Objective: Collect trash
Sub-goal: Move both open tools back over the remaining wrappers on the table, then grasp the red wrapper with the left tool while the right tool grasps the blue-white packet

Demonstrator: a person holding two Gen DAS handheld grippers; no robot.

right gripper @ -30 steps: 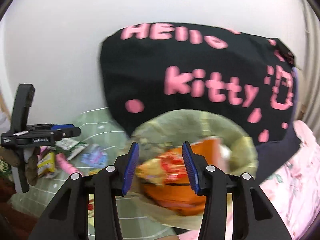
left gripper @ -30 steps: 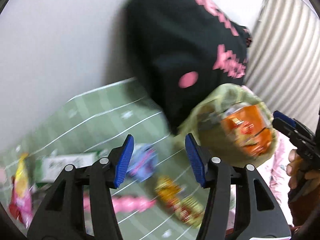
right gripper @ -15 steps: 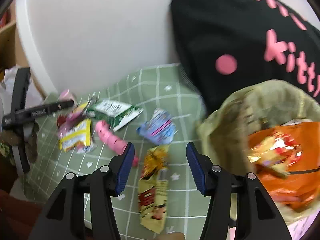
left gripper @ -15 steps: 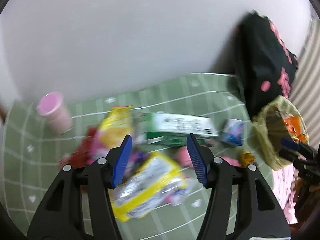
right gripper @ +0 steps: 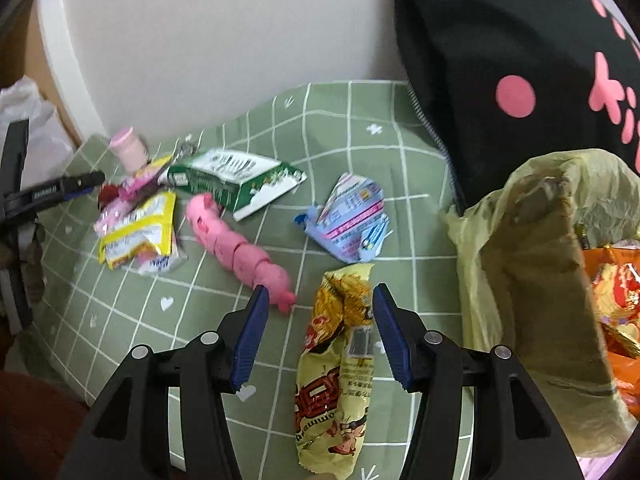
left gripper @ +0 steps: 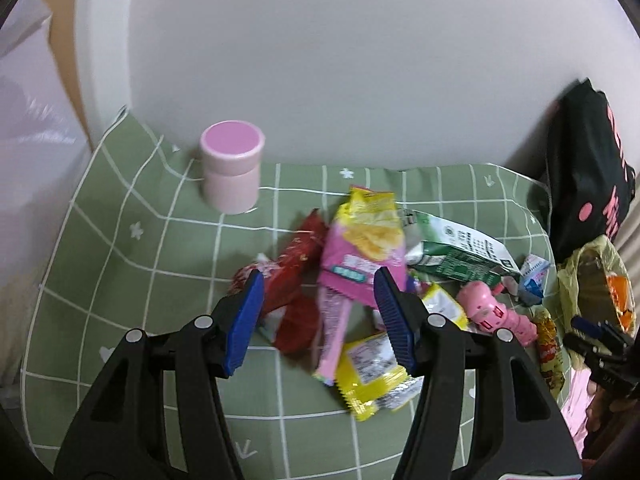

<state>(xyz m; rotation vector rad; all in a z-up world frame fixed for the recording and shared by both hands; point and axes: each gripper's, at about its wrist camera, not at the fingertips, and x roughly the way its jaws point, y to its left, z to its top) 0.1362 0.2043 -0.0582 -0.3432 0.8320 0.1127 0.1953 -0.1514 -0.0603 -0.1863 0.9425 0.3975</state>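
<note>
My right jaws (right gripper: 316, 334) are wide open over the yellow wrapper (right gripper: 340, 364) lying on the green surface (right gripper: 352, 120) beside the bag (right gripper: 516, 256). It looks light and crinkly, so I pinch its middle. My left jaws (left gripper: 318, 322) are open too.

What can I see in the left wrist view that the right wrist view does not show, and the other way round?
Only the left wrist view shows the long red wrapper clearly. Only the right wrist view shows the orange bag deep inside the lined bin and the whole yellow snack packet. Both show the pink pig toy, green carton, pink jar and green checked cloth.
</note>
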